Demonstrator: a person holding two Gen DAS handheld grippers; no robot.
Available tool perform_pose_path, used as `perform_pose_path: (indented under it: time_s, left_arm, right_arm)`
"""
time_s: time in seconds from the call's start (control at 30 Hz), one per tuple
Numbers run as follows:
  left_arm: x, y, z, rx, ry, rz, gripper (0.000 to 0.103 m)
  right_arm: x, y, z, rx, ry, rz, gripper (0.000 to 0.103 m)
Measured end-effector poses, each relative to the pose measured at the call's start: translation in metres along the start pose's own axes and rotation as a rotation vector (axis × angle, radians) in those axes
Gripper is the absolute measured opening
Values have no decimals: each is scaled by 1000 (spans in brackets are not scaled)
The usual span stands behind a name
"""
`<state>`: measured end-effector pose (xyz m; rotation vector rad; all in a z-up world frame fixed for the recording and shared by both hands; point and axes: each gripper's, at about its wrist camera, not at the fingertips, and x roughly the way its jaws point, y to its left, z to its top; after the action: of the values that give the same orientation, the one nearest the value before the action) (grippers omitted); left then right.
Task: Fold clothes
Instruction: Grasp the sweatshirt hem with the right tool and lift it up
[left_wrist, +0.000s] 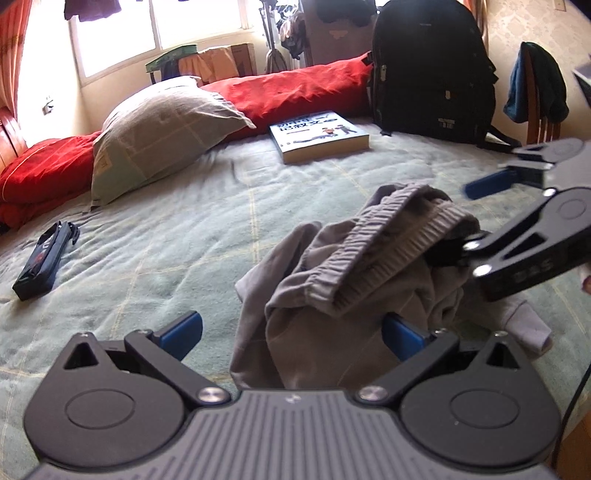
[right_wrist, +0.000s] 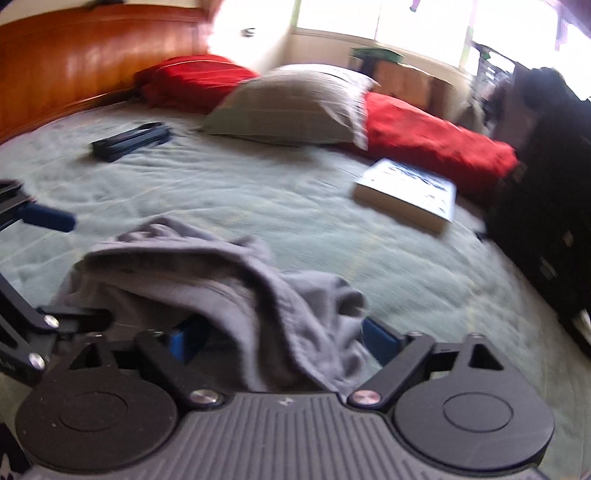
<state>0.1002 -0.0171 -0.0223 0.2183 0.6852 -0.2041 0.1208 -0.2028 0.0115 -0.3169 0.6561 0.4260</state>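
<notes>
A crumpled grey garment (left_wrist: 332, 280) with a ribbed elastic waistband (left_wrist: 391, 240) lies heaped on the pale green bedspread (left_wrist: 155, 258). My left gripper (left_wrist: 291, 332) stands open around its near end; the left pad is clear of the cloth. My right gripper (left_wrist: 452, 223) comes in from the right, open, with its lower finger tucked into the waistband and its upper blue finger free above. In the right wrist view the garment (right_wrist: 229, 288) drapes between the open fingers of the right gripper (right_wrist: 284, 339), and the left gripper (right_wrist: 88, 269) is at the left edge.
On the bed are a grey pillow (left_wrist: 162, 133), a long red bolster (left_wrist: 295, 92), a book (left_wrist: 317, 136), a black backpack (left_wrist: 432, 74) and a black folded item (left_wrist: 40, 266). A chair with a teal garment (left_wrist: 535, 85) stands at the right. A wooden headboard (right_wrist: 92, 62) borders the bed.
</notes>
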Motion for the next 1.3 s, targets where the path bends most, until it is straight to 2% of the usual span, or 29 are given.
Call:
perform_pose_path:
  time_s: [0.1,0.17,0.23,0.4,0.47,0.53,0.57,0.67,0.77,0.9,1.1,1.3]
  left_arm:
    - [-4,2,-2,-5,-6,0,103]
    - [-6,5,-4,-15,-9,-4,103]
    - [-8,6,-5,-19,-9,-11,103]
    - [-9,4,-6,-11,-23,-21,103]
    - [-8,3,-6,-14,-26,-27,103]
    - [-7,3,-6,-15,-28,-31,103]
    - [-7,2,-6,-15,-29,-32,103]
    - [-7,3,-6,-18,-33,-38,103]
    - [-8,4,-6,-26,-39,-43,103]
    - [-8,4,-2,-25,-51,-49,103]
    - [-9,-2,7,-16,-73,-64,103]
    - [-9,-15,13,9,-93,-87,103]
  right_arm:
    - [8,12,10,-69,2,21,68]
    - [13,14,13,-85,13,51,53]
    - [15,13,13,-93,21,74,48]
    - [12,7,9,-104,20,75,52]
    - [11,7,8,-106,11,78,60]
    - [12,6,8,-106,7,80,59]
    - [13,5,9,-103,8,84,57]
    - [14,-1,13,-95,8,102,32]
    - [13,-5,17,-108,10,97,23]
    - [12,-19,20,-109,16,85,21]
    - [9,-68,21,20,13,29,20]
    - [-6,-110,1,99,38,-74,20]
